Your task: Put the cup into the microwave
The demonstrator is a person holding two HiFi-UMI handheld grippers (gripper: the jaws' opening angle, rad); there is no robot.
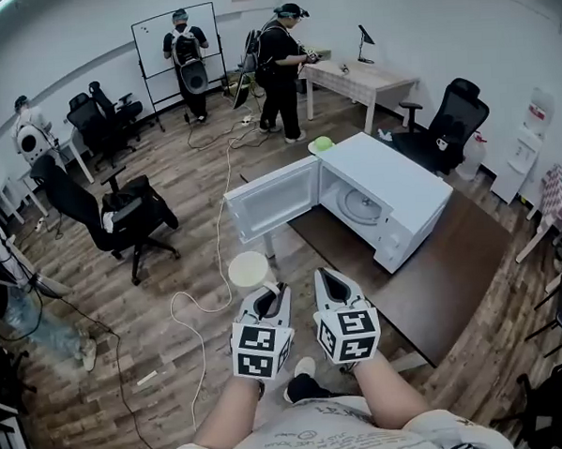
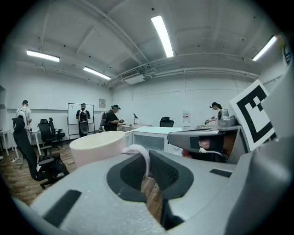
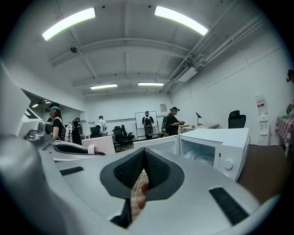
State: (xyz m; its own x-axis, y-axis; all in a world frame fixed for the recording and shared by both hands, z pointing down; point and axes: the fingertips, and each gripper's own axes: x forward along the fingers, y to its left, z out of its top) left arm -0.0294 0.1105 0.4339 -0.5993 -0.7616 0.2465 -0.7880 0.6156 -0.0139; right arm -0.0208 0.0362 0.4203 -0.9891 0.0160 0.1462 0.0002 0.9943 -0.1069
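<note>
The white microwave stands on the dark brown surface, its door swung open toward the person. The left gripper is clamped on the handle of the cup. The cream-coloured cup sits just ahead of the jaws, over the wooden floor and near the open door. Just beside it, the right gripper has its jaws pressed together on nothing

The dark brown table carries the white microwave, set on its far left part, door swung open. The wood-plank floor carries a white cable and a black office chair, well left of the table.
</note>
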